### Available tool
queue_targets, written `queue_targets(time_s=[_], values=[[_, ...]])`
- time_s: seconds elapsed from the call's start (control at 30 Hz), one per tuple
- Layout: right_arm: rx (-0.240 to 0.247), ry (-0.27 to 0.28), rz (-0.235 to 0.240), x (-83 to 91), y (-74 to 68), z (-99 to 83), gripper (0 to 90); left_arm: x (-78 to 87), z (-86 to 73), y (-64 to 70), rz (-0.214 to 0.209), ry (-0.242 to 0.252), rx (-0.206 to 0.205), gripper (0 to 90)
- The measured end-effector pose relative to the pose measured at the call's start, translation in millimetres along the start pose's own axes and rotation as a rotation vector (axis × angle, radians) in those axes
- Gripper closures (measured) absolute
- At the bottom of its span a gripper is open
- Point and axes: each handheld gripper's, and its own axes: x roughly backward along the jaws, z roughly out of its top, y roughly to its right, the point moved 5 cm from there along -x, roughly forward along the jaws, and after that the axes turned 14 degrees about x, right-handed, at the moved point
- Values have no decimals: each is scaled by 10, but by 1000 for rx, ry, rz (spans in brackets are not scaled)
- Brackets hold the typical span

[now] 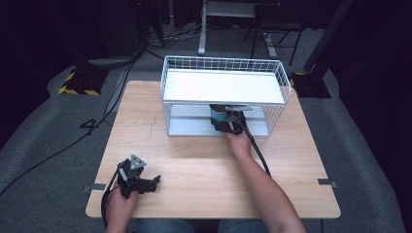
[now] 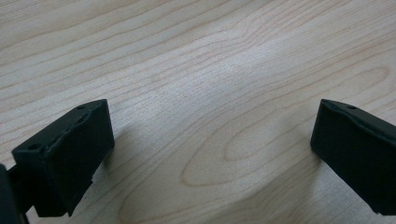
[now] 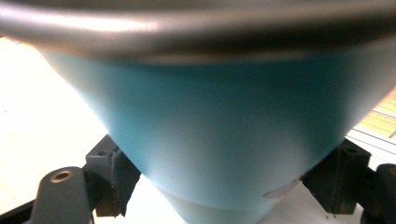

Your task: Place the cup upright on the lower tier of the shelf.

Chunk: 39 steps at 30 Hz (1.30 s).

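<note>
My right gripper [image 1: 224, 121] grips a teal cup [image 3: 219, 126] (jaws pressed on either side) inside the lower tier of the white wire rack [image 1: 223, 65] at the table's far side; my left gripper [image 2: 210, 154] – jaws spread, empty – rests near-left on the wooden table [image 1: 194, 170].

Lab or recording studio, dark surround beyond wooden table [image 1: 194, 165], cables [image 1: 73, 141] on grey carpet left of table, hazard-taped stand base [image 1: 77, 83] behind it
</note>
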Motion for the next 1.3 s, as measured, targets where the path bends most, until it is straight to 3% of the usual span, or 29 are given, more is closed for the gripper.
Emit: queue_targets(time_s=[0.17,0.5,0.57,0.73,0.77,0.8,1.03,1.2,1.3], values=[[9,-10,-13,-57,5,-9,221,0,0,0,0,0,0,0],[-58,0,-8,-71,42,-42,216,3,-2,2,-5,-3,-11,0],[-37,11,-10,-80,63,-41,215,3,-2,2,-5,-3,-11,0],[-57,-7,-7,-73,67,-52,164,3,-2,2,-5,-3,-11,0],[-40,3,-10,-81,87,-54,158,3,-2,2,-5,-3,-11,0],[-63,-22,-7,-71,75,-70,151,3,-2,2,-5,-3,-11,0],[-27,-26,-24,-41,103,-59,111,3,-2,1,-4,-3,-12,0],[-62,-54,-3,17,86,-80,89,2,-1,3,-5,-2,-10,0],[-28,-62,-11,98,101,-87,85,-1,0,3,-4,0,-11,0]])
